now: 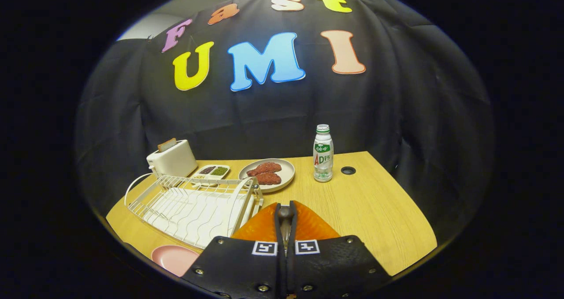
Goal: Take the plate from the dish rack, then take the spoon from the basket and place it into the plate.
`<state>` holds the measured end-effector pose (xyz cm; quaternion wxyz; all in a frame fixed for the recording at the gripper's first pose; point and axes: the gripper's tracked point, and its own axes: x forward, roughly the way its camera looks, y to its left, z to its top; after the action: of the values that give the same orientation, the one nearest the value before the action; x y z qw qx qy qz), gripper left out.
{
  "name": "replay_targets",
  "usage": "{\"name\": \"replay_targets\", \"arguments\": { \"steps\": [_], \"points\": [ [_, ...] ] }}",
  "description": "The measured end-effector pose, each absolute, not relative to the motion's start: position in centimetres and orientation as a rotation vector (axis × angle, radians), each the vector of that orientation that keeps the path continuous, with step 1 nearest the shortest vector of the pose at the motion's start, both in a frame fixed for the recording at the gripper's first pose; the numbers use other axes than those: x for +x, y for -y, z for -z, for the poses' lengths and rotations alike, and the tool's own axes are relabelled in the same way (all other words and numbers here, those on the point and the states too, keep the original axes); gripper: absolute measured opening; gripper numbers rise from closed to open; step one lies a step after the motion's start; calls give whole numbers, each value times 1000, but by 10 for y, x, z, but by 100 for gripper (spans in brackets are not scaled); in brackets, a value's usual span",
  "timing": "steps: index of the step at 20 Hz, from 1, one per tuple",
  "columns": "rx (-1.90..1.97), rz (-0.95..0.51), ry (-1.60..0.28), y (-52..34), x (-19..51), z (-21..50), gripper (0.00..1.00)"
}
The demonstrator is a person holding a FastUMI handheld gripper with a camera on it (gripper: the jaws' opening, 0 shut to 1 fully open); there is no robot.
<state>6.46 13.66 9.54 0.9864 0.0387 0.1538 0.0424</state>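
The hand-held gripper (285, 228) has its fingers together, clamped on a spoon (285, 215) whose handle runs straight forward along the fingers with its rounded end just past their tips. The pink plate (172, 258) is already out of the white wire dish rack (194, 206) and lies on the table (374, 202) below and to the left of the fingers, just beside the rack's near corner, so the carry should swing left and back. Beyond stand a toaster (172, 158), a plate of meat (267, 174) and a bottle (323, 153) whose label is too small to read reliably
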Motion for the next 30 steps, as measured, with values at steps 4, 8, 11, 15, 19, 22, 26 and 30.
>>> {"name": "replay_targets", "arguments": {
  "steps": [4, 8, 11, 15, 19, 22, 26, 30],
  "points": [
    [107, -66, -284, -131, 69, -121, 0],
    [69, -51, -253, -126, 64, -157, 1],
    [62, -48, -235, -129, 53, -184, 0],
    [33, -23, -213, -132, 35, -214, 0],
    [21, -10, -203, -141, 12, -234, 1],
    [20, -15, -203, -155, -14, -244, 1],
    [16, -27, -214, -175, -39, -237, 1],
    [14, -51, -240, -198, -54, -224, 1]
  ]
}}
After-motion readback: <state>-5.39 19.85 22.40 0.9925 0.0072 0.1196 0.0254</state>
